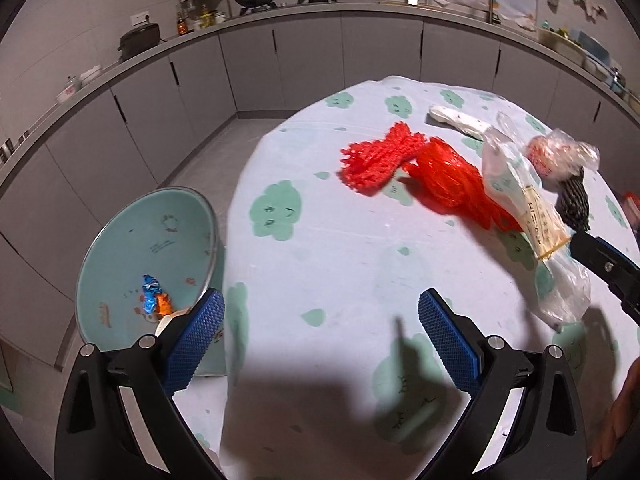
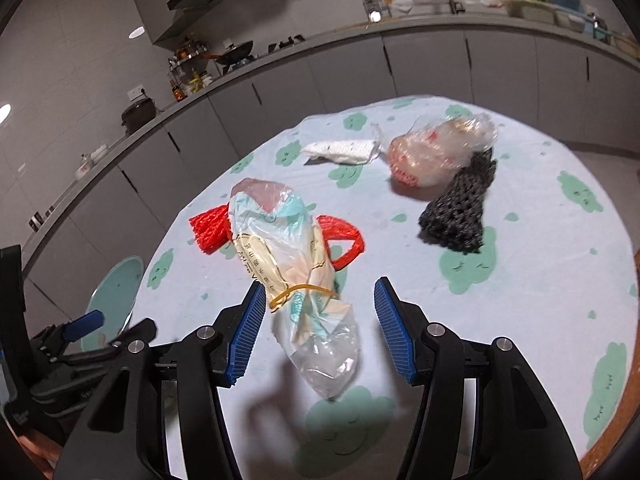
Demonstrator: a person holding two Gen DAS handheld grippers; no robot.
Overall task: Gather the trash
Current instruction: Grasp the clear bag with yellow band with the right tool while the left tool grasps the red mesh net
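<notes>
Clear plastic bag (image 2: 304, 280) between the right gripper (image 2: 320, 324) jaws, untouched.

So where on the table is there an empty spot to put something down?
The near left of the table, between the bin and the red net, is bare cloth. So is the right side past the black net. The middle and back are crowded: clear bag, red net, black net, white wrapper.

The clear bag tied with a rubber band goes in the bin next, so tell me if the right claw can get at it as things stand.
Probably yes. The right claw stands open with the clear bag lying between its blue pads, apparently untouched. Nothing lies over the bag's near end; only red netting sits under its far part.
</notes>
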